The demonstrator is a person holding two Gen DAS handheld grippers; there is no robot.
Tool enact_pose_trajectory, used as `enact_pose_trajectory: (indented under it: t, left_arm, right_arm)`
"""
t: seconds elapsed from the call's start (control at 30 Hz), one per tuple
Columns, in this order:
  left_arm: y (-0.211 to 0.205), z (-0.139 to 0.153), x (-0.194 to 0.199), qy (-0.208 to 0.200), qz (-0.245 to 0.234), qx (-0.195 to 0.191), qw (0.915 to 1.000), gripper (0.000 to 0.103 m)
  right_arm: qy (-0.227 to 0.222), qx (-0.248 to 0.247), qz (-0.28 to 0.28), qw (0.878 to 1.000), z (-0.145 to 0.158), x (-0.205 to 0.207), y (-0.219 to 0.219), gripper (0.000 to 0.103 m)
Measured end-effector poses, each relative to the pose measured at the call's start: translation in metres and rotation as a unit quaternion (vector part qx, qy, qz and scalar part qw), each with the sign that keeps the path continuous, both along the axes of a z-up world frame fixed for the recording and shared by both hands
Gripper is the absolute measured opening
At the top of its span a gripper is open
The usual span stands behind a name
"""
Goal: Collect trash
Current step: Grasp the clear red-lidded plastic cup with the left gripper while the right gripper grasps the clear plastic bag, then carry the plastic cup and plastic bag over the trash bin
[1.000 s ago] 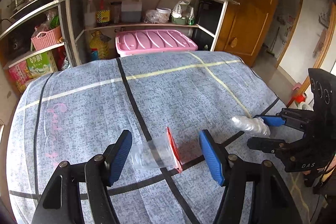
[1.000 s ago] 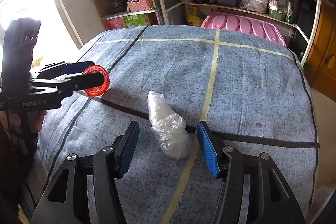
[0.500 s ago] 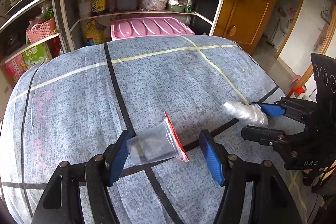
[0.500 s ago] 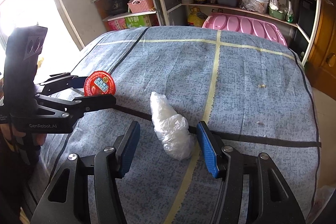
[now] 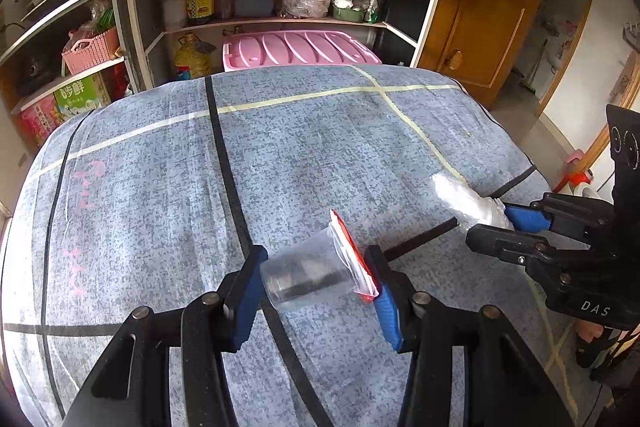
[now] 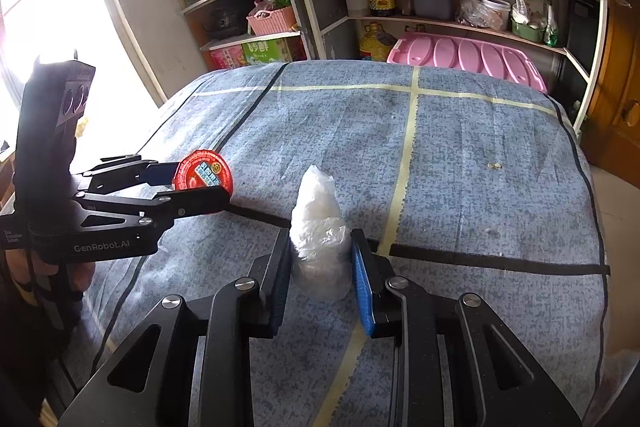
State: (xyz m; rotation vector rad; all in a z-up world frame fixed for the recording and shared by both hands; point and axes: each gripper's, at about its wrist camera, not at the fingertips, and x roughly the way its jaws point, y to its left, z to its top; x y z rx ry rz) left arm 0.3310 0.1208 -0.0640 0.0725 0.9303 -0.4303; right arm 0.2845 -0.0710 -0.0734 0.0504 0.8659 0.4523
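Note:
My left gripper is shut on a clear plastic cup with a peeled red foil lid, held sideways just above the blue-grey cloth. The cup's red lid also shows in the right wrist view, in the left gripper. My right gripper is shut on a crumpled clear plastic bag that stands on the cloth. In the left wrist view the bag shows in the right gripper.
The cloth covers a table marked with black and yellow tape lines. Behind it stands a shelf unit with bottles, a pink crate lid and a pink basket. A wooden cabinet is at the right. A small crumb lies on the cloth.
Both grippers have closed: the left on the cup, the right on the plastic bag. The cup has turned so its red lid faces the right wrist camera.

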Motion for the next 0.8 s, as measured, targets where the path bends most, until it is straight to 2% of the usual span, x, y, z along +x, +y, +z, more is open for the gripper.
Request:
enact_pose_trajectory:
  t: [0.37,0.57,0.67,0.8]
  left_arm:
    - [-0.029,0.028,-0.046,-0.023,-0.009,0.007,0.9997,0.05]
    - [-0.052,0.045,-0.08,-0.038,-0.01,0.001,0.9992,0.05]
    - [-0.064,0.057,-0.099,-0.053,-0.006,0.014,0.9985,0.05]
    - [-0.08,0.07,-0.122,-0.06,-0.012,0.004,0.9981,0.05]
  right_arm:
    - [-0.021,0.017,-0.014,1.0,0.022,-0.038,-0.02,0.029]
    - [-0.036,0.018,-0.027,0.999,0.037,-0.069,-0.042,0.029]
    - [-0.046,0.023,-0.037,0.998,0.046,-0.085,-0.056,0.029]
    - [-0.057,0.026,-0.051,0.997,0.057,-0.107,-0.073,0.029]
